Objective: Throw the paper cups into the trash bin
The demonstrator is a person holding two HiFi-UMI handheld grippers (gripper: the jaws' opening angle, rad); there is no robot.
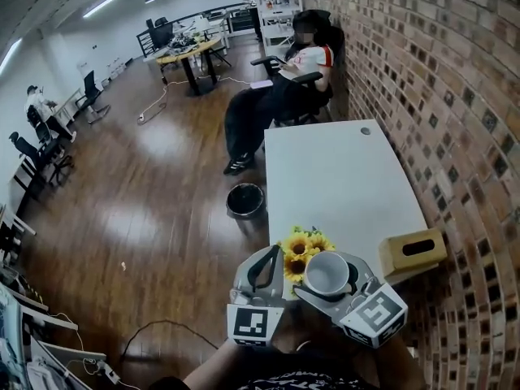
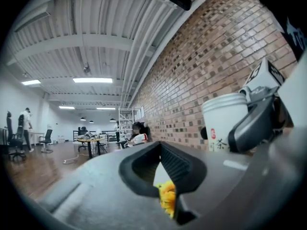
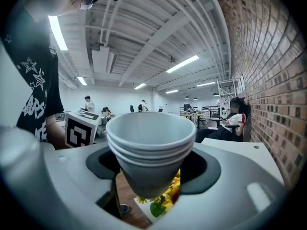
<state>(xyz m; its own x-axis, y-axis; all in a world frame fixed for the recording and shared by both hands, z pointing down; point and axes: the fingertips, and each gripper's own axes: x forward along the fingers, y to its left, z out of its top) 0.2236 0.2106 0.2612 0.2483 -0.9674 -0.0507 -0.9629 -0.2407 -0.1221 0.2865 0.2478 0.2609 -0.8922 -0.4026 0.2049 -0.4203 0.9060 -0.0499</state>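
A nested stack of white paper cups (image 1: 327, 271) is held upright between the jaws of my right gripper (image 1: 331, 292), above the near end of the white table (image 1: 341, 177). In the right gripper view the cups (image 3: 148, 138) fill the middle, and the pads of my right gripper (image 3: 151, 169) press on both sides. My left gripper (image 1: 268, 260) hangs just to the left, with its tips together and nothing between them. In the left gripper view, my left gripper (image 2: 162, 164) shows yellow petals through its gap, and the cups (image 2: 223, 121) stand at the right. The black trash bin (image 1: 244, 199) stands on the floor by the table's left edge.
A bunch of sunflowers (image 1: 302, 246) lies at the table's near edge, under the grippers. A wooden tissue box (image 1: 412, 252) sits at the near right corner, against the brick wall (image 1: 455, 96). A person (image 1: 280, 88) sits in a chair at the table's far end.
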